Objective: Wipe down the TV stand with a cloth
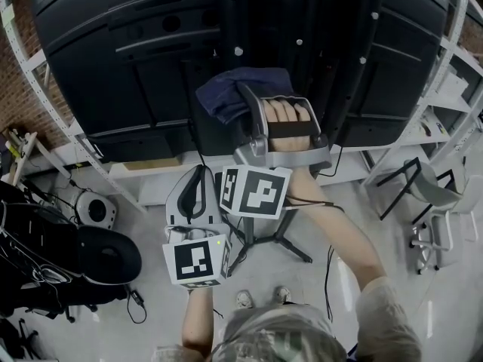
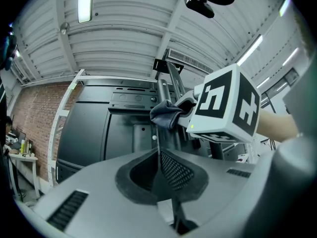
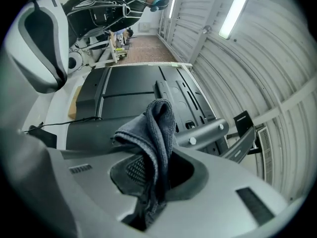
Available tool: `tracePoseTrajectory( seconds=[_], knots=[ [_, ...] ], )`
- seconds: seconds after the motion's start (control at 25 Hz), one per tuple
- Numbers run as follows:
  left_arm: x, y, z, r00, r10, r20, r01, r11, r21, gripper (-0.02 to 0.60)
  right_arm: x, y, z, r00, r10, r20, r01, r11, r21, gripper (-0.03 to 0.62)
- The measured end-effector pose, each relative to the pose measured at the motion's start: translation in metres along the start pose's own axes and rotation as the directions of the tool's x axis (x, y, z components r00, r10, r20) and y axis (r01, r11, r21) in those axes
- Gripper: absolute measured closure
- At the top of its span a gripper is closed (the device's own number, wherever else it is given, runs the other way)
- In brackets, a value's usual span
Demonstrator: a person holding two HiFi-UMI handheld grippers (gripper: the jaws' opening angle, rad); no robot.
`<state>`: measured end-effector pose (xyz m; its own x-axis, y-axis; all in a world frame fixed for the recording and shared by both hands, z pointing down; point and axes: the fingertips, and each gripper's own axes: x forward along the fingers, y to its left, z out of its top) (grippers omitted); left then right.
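A dark blue cloth (image 1: pixel 226 95) is pinched in my right gripper (image 1: pixel 247 98), which is shut on it and holds it against the back of the black TV (image 1: pixel 113 51), beside the stand's dark upright column (image 1: pixel 302 44). In the right gripper view the cloth (image 3: pixel 156 130) drapes out of the jaws of the right gripper (image 3: pixel 153 177), with the stand's grey bolted bar (image 3: pixel 205 133) just behind. My left gripper (image 1: pixel 200 173) hangs lower, apart from the TV; its jaws stand shut on nothing. From the left gripper (image 2: pixel 159 155), the cloth (image 2: pixel 166 114) shows ahead.
The stand's legs (image 1: pixel 283 240) spread over the grey floor. White shelving frames flank the TV on the left (image 1: pixel 45 89) and right (image 1: pixel 453 74). A chair (image 1: pixel 430 194) stands at right; black bags and gear (image 1: pixel 75 259) lie at left, with cables on the floor.
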<state>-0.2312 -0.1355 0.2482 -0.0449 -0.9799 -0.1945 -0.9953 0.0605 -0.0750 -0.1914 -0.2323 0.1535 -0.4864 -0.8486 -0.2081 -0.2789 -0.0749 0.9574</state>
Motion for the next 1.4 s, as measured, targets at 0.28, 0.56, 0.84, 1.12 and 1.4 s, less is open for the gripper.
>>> tracePoseTrajectory(
  seconds=[0.28,0.56,0.84,1.12,1.4],
  knots=[
    [-0.003,-0.001,-0.004,1.0,0.0,-0.002,0.0,1.0,-0.016,0.566,-0.006,0.025,-0.004,0.998,0.056,-0.008,-0.056,0.998,0.01,0.537],
    [-0.008,-0.002,-0.013,1.0,0.003,-0.023,-0.003,1.0,-0.021,0.566,-0.013,0.048,-0.009,0.995,0.099,-0.02,-0.099,0.995,0.027,0.536],
    [-0.008,0.005,-0.022,0.999,0.024,-0.044,-0.026,0.999,-0.031,0.566,-0.019,0.069,-0.013,0.99,0.141,-0.019,-0.141,0.99,0.015,0.536],
    [-0.009,0.006,-0.032,0.998,0.027,-0.064,-0.029,0.999,-0.031,0.566,-0.025,0.093,-0.016,0.983,0.183,-0.02,-0.183,0.983,0.024,0.536],
    [-0.011,0.009,-0.041,0.996,0.029,-0.08,-0.032,0.999,-0.034,0.566,-0.033,0.124,-0.019,0.966,0.258,-0.022,-0.256,0.964,0.064,0.536]
  ],
)
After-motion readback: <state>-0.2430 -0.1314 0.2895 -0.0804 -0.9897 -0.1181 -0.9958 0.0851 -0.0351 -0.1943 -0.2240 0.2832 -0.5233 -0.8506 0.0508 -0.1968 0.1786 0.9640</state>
